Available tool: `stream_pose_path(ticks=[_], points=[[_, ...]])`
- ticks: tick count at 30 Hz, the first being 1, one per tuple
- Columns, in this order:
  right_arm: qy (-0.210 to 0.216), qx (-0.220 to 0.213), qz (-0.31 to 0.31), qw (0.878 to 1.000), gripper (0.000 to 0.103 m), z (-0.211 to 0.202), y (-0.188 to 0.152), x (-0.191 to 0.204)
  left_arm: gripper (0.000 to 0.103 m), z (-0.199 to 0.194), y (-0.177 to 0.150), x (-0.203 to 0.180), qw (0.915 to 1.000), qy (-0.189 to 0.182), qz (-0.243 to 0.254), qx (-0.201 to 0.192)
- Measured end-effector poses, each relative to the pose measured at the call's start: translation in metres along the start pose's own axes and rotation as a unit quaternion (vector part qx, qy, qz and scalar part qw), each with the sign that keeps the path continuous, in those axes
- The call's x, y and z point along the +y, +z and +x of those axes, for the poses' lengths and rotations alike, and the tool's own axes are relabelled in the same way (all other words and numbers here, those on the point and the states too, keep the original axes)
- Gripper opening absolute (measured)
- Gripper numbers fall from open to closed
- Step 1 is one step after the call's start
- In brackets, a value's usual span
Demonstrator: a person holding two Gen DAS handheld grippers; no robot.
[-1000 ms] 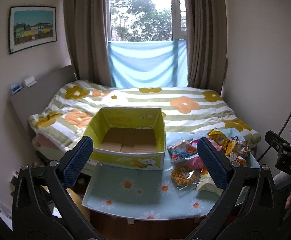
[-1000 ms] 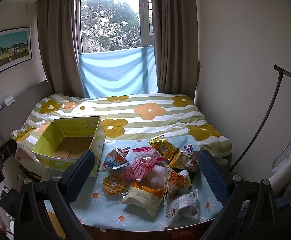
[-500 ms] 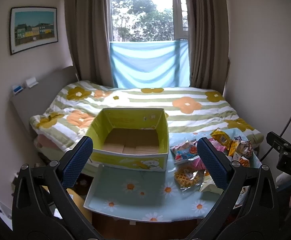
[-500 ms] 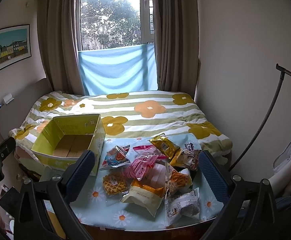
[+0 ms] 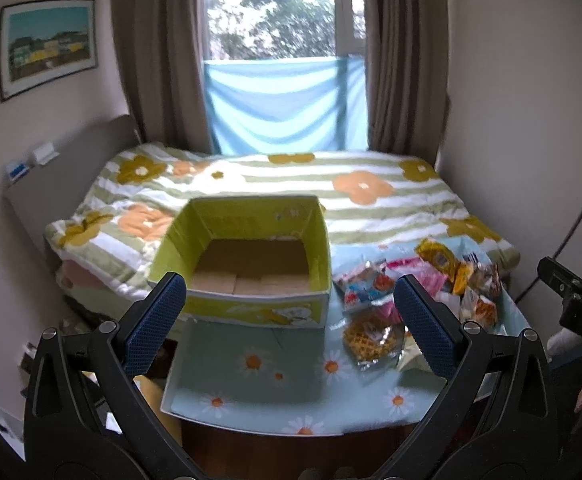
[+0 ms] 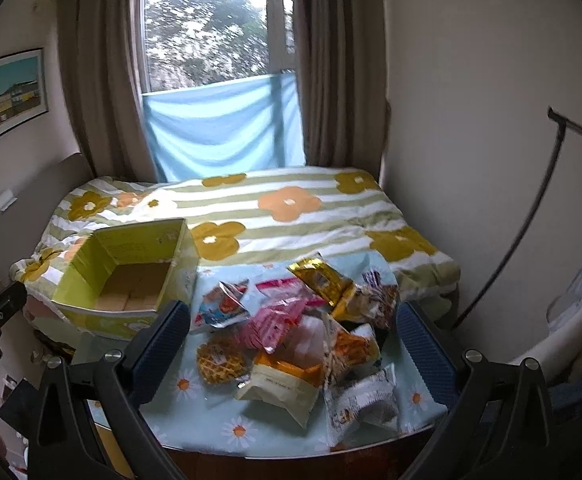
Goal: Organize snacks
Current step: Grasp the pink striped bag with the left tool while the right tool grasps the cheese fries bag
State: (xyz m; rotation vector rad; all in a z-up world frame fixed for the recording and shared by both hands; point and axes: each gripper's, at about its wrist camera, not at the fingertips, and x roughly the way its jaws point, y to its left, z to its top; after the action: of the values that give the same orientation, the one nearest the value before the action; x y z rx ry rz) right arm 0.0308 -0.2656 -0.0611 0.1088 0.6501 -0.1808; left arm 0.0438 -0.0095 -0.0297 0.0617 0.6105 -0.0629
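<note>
While a flower-patterned bed (image 5: 275,184) fills the far room, daisy-cloth table (image 5: 275,376) near, yellow box (image 5: 247,256) at its far left, snack packets (image 6: 291,332) heaped right, waffle packet (image 6: 221,362) nearest the box, left gripper (image 5: 287,320) spread wide, right gripper (image 6: 291,340) spread wide, both holding nothing.

We count one yellow box (image 6: 127,280), one waffle pack (image 6: 221,363), roughly eight other snack packets (image 6: 291,344), one counter (image 6: 211,424), one bed (image 6: 291,216)
</note>
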Motion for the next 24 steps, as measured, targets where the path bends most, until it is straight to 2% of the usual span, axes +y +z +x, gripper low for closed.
stream_pose_path(ticks=[7,13,17,20,24], points=[[-0.036,0.052,0.043,0.997,0.103,0.026,-0.016,-0.03,0.103,0.046,-0.008,-0.011,0.9968,-0.055,0.017,0.055],[-0.028,0.099,0.069,0.992,0.103,0.061,-0.034,-0.061,0.103,0.087,-0.018,-0.046,0.9911,-0.093,0.035,0.089],[-0.017,0.136,0.076,0.988,0.103,0.091,-0.044,-0.079,0.103,0.115,-0.028,-0.08,0.9836,-0.126,0.053,0.118],[0.008,0.159,0.073,0.985,0.103,0.117,-0.048,-0.093,0.103,0.14,-0.036,-0.107,0.976,-0.146,0.06,0.15],[0.031,0.19,0.056,0.98,0.103,0.149,-0.052,-0.103,0.103,0.175,-0.047,-0.135,0.9622,-0.179,0.048,0.2]])
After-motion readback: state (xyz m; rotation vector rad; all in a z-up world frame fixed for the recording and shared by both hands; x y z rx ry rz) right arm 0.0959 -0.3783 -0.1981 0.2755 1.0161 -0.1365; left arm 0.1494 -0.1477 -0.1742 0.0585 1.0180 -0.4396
